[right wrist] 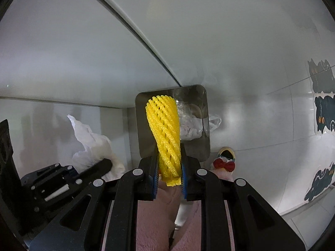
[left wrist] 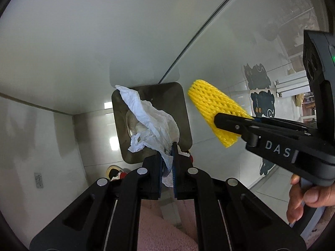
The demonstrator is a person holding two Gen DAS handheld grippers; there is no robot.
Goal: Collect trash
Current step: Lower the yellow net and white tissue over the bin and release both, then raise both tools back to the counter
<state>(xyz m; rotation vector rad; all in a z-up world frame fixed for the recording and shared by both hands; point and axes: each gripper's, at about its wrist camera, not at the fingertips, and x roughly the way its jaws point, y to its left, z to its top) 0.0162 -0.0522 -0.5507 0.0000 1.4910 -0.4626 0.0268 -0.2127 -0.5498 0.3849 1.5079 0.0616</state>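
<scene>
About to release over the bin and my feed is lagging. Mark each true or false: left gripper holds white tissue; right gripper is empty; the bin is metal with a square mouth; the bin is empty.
1. The left gripper holds the white tissue. True.
2. The right gripper is empty. False: it pinches a yellow foam net.
3. The bin is metal with a square mouth. True.
4. The bin is empty. False: clear plastic lies inside.

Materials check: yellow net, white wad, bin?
Yellow net: looks like foam mesh, matte, with soft puffy strands in an open lattice. White wad: probably tissue paper, matte and finely crinkled. Bin: seems brushed metal, dull grey sheen with soft reflections on its walls.
</scene>
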